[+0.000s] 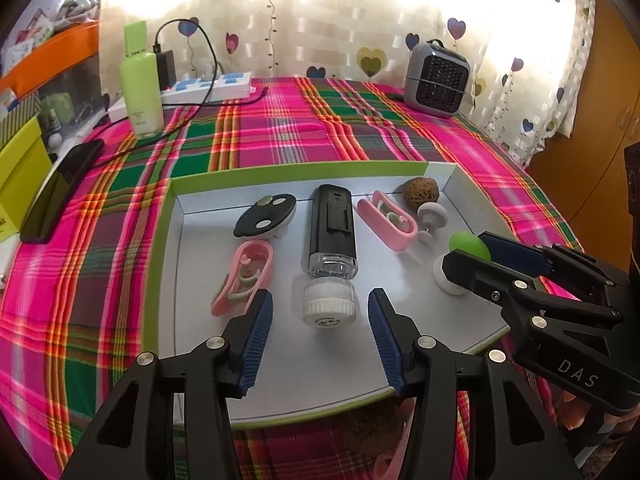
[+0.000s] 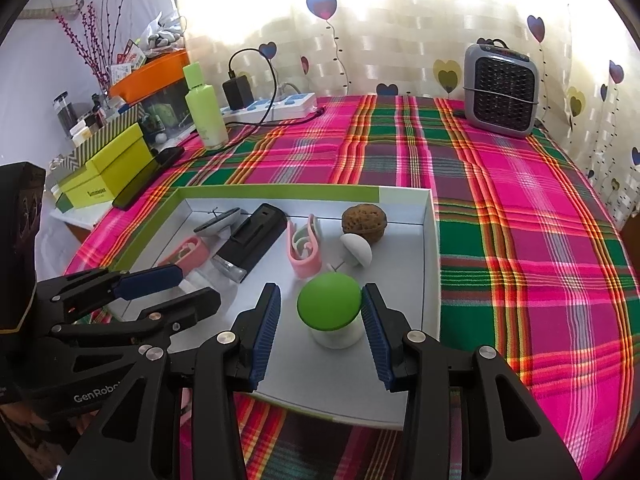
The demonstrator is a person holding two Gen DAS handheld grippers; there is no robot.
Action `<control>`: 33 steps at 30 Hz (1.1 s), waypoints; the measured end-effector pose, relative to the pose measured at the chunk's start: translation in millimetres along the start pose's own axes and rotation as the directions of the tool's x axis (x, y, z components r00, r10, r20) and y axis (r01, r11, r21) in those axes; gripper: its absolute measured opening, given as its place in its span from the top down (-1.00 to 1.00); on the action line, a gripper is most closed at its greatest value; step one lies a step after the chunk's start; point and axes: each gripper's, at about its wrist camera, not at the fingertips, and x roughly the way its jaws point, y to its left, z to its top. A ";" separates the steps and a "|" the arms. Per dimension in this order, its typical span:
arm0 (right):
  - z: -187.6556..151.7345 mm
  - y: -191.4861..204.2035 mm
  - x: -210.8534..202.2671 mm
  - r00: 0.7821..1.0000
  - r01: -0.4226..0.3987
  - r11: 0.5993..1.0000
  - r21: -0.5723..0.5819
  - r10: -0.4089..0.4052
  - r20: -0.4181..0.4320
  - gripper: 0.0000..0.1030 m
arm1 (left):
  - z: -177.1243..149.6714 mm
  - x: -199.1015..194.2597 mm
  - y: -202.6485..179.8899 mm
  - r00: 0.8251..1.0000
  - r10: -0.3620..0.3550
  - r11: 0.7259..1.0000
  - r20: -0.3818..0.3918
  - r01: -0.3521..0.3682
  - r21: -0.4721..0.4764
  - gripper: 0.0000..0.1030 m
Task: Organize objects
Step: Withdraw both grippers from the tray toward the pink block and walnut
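We see ribbed blue pads on each hand-held gripper, left (image 1: pixel 320 336) and right (image 2: pixel 320 332), both parted, holding nothing, flanking a domed green mushroom (image 2: pixel 329 306) and clear-capped bottle (image 1: pixel 330 240) in a white tray (image 2: pixel 430 248) on a plaid-covered desk (image 2: pixel 520 220).

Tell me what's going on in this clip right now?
A person with a gripper in each hand is sorting small items into a shallow white tray on a plaid-covered table. The left gripper sits with open jaws either side of a small clear jar with a white cap, not pressing it. The right gripper has open jaws around a green-capped mushroom piece. Two pink clips, a black device and a walnut already lie in the tray.
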 end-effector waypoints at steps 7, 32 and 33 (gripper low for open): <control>-4.0 5.7 -11.3 1.000 0.003 1.000 0.004 -0.003 0.021 0.16 | -5.3 -15.6 -2.2 0.999 0.020 1.000 0.029 -0.020 0.000 0.05; -32.4 30.7 -56.7 0.996 -0.006 1.000 -0.006 0.006 0.091 0.16 | -39.8 -68.3 -0.5 0.994 0.027 0.999 0.109 -0.025 -0.022 0.04; -34.0 31.8 -58.1 0.996 -0.007 1.000 -0.003 0.008 0.093 0.16 | -41.1 -70.4 -0.5 0.993 0.027 0.999 0.112 -0.025 -0.021 0.04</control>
